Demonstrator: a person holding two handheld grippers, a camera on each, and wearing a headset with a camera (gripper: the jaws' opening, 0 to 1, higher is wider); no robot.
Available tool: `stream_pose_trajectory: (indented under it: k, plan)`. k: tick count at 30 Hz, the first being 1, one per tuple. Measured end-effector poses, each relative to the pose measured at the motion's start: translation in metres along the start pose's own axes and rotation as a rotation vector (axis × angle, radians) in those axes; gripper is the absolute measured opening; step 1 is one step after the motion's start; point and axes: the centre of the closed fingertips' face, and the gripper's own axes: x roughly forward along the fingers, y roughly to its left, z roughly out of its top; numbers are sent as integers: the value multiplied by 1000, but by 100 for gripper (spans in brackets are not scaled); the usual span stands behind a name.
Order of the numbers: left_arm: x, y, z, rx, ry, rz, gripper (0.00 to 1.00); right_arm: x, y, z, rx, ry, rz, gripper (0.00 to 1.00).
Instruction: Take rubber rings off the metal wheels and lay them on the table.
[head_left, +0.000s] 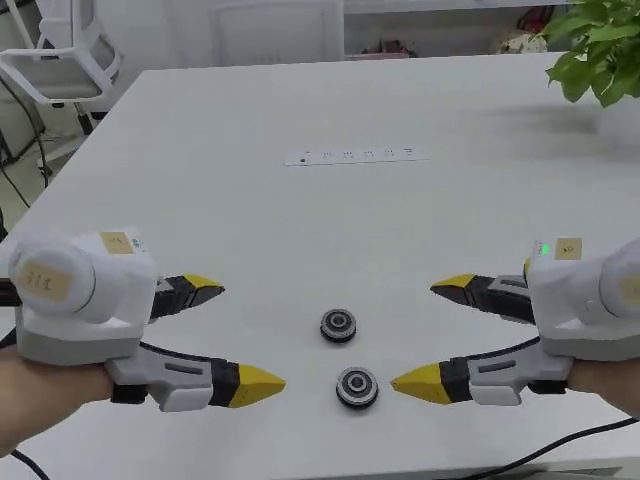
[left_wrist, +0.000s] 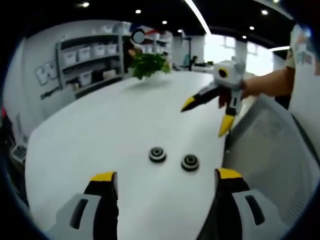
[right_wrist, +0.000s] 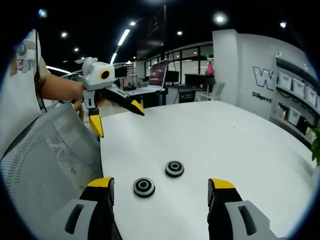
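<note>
Rubber rings (head_left: 326, 327) are seated on both metal wheels (head_left: 357, 386), which lie flat near the front edge of the bench (head_left: 300, 220), with left tongs (head_left: 245, 335) and right tongs (head_left: 420, 334) released wide on either side, apparently poised for approach.

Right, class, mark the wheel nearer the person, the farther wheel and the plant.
nearer wheel (head_left: 357, 386), head view, on its hub.
farther wheel (head_left: 339, 325), head view, on its hub.
plant (head_left: 598, 50), head view, on its leaves.

Left claw (head_left: 245, 335), right claw (head_left: 420, 334), both spread wide, empty
</note>
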Motion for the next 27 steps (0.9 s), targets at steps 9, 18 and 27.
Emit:
stream_pose_trajectory:
  k: [9, 18, 27]
  plan:
    - [13, -6, 0, 27, 16, -53, 78, 7, 0, -6, -18, 2, 30, 70]
    - [28, -17, 4, 67, 8, -123, 74, 14, 0, -11, -26, 5, 59, 66]
    - [42, -26, 2, 91, 21, -179, 70, 21, 4, -21, -41, 34, 88, 59]
